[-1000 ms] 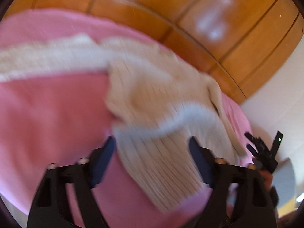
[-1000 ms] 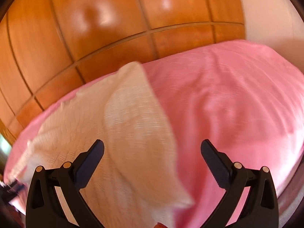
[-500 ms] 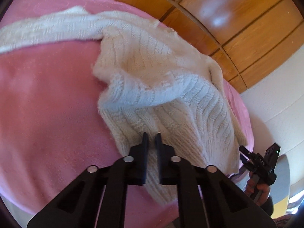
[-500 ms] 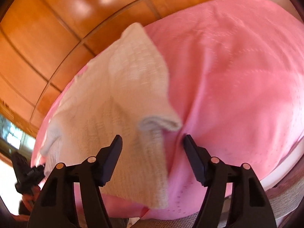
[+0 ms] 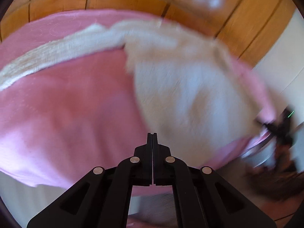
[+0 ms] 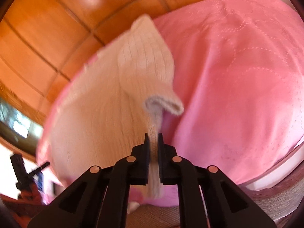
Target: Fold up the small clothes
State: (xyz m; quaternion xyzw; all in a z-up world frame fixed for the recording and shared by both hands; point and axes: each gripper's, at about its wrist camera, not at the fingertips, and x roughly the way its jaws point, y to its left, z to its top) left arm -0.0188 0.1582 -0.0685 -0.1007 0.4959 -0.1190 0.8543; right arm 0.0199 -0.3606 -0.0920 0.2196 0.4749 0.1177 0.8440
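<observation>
With my right gripper clamped on the cream sweater's hem and left gripper closed empty, I should lift evenly, avoiding bunching.

left wrist: close, angled down | right wrist: same | shared: cream sweater on pink bedcover

Glossy orange-brown wood panelling, divided by dark grooves, backs the scene with bright light reflections. A pink cover spreads across the bed. White wall at right.
</observation>
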